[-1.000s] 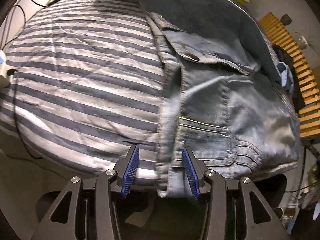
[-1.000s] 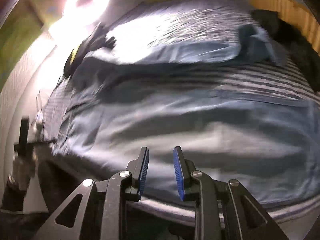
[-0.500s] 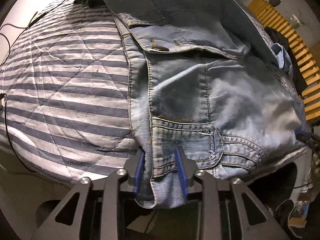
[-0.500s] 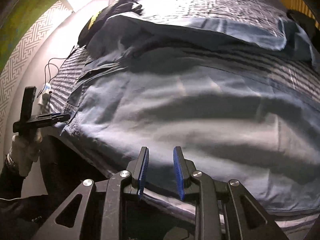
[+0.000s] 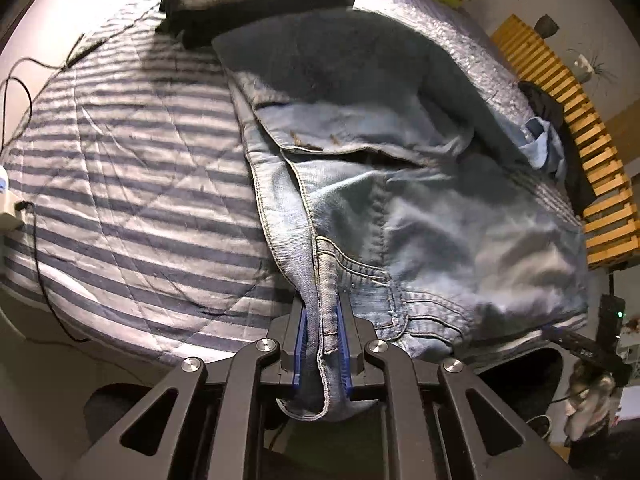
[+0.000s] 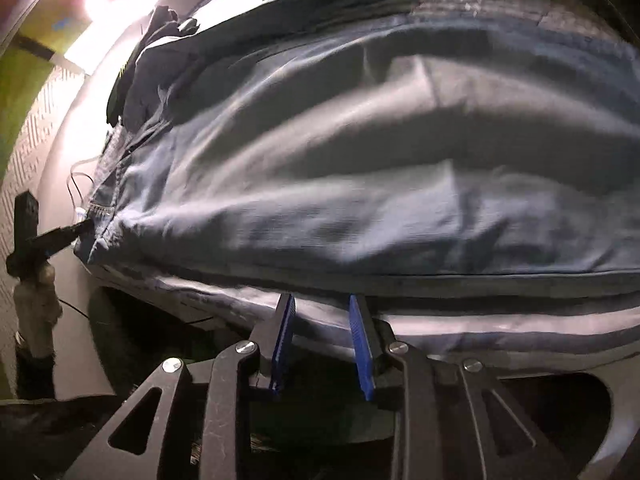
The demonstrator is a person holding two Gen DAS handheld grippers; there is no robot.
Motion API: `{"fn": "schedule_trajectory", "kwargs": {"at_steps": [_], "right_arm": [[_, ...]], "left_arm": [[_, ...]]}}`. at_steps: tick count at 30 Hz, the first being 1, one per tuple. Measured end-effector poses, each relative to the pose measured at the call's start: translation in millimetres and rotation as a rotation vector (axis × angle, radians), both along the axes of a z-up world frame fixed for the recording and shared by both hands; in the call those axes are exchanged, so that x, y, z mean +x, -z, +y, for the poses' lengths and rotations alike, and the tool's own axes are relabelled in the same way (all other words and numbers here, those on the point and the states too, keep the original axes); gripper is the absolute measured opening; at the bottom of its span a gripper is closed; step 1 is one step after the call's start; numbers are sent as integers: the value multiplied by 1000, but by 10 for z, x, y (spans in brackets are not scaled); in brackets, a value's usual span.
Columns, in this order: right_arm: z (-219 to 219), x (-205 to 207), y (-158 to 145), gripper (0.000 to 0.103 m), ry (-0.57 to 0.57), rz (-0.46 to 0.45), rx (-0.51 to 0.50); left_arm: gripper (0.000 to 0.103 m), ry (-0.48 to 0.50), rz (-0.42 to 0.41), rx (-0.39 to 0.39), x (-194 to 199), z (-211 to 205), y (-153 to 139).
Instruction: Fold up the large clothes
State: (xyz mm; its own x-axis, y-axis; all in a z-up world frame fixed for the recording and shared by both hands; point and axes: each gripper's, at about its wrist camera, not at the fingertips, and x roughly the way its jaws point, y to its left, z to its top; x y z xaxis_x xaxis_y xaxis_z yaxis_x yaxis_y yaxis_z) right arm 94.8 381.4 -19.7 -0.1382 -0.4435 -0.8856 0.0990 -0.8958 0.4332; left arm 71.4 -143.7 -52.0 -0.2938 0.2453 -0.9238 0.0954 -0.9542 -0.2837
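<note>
The jeans [image 5: 420, 216] lie spread on the striped bed [image 5: 132, 184]. The left gripper [image 5: 322, 344] is closing on the waistband corner – thick, heavy denim, best held at seams. The right gripper [image 6: 322, 344] hovers part open and empty – just below the hem.

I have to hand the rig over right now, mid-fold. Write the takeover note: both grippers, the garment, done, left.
Left gripper: jaws closing on the hem edge of the faded blue denim jacket; cloth is between the blue pads.
Right gripper: jaws apart, empty, at the bed edge just below the jacket's other hem.
Jacket: spread on the grey-and-white striped quilt.
Done: one corner taken.
Left: grip the second corner, then fold, probably both corners carried over together.
</note>
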Motion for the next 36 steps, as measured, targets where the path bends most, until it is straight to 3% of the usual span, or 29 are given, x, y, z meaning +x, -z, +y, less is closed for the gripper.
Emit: {"fn": "schedule_trajectory", "kwargs": {"at_steps": [2,5,7,9,11,13,15,17,20,22,26,29,32,36], "right_arm": [[-80,-29,-72,26,-11,29,-13],[-359,-108,-302,26,-89,144,-7],[-570,-195,-313,26,-137,175,15],[-825,-294,-130,26,-206,140,66],[-975,-315,47,26,-266,85,117],[-1012,-306,-56,26,-310,107,108],[-875,-430,-250,26,-279,121,39],[-730,-642,-427,26,-220,163,32],[-671,-1035,-591,26,-186,212,22],[-712,-1280,-553,26,-173,206,4],[-938,-1739,-240,26,-178,152,33],[-967,-1941,-16,23,-150,134,50],[-959,-2105,69,22,-95,211,103],[-734,-2095,-105,25,-54,225,0]], "left_arm": [[14,6,2,2,64,-12,-128],[15,44,-20,-81,47,88,-66],[24,70,-90,-155,39,132,174],[33,48,-125,-205,11,106,293],[33,34,-84,-222,26,68,177],[33,48,-22,-238,-5,107,-21],[33,83,43,-213,-146,247,-249],[33,133,82,-197,-334,467,-353],[33,243,88,-122,-710,936,-329],[33,310,82,-114,-953,1305,-203],[33,371,22,12,-1377,1804,83],[33,389,18,-27,-1627,2052,286],[31,382,35,-102,-1769,2152,391],[31,410,59,-125,-1707,2199,327]]}}
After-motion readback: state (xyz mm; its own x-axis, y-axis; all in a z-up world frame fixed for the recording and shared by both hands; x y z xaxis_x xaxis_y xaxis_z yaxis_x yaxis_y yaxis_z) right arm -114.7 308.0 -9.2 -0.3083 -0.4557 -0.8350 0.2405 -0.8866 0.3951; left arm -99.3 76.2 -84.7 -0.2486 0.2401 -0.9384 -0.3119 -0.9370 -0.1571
